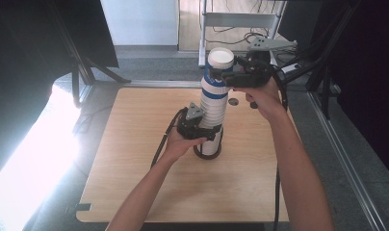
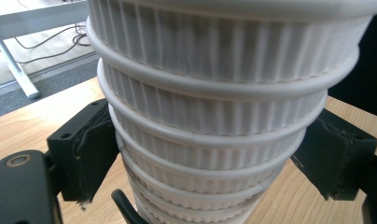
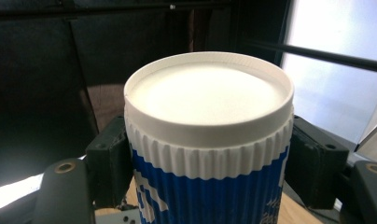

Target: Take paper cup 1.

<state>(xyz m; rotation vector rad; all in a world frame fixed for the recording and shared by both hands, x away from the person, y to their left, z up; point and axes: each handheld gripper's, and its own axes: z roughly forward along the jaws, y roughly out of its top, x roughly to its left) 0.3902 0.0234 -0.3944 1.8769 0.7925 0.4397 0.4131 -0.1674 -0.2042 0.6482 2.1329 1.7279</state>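
On a wooden table (image 1: 135,183), near its middle: tall stack of ribbed paper cups (image 1: 213,120), upside down, bases up, standing inside a black ring (image 1: 208,155).

At left, low on the stack: left gripper (image 1: 209,134) in a hand (image 1: 180,144), jaws clamped on the white lower cups. From the left gripper view, dark pads (image 2: 91,144) pressed against both sides of the ribbed stack (image 2: 214,116), rolled rims bulging between them, table (image 2: 32,121) underneath.

At right, high above the table: right gripper (image 1: 228,77) in the other hand (image 1: 262,98), level with the top cup (image 1: 216,72), a blue-and-white one with a white base. From the right gripper view, jaws set on either side of that cup (image 3: 207,140) just under its bottom rim, pads (image 3: 109,163) touching the ribbed wall, gripping it.

Beyond the stack: small dark hole (image 1: 233,102) in the tabletop.
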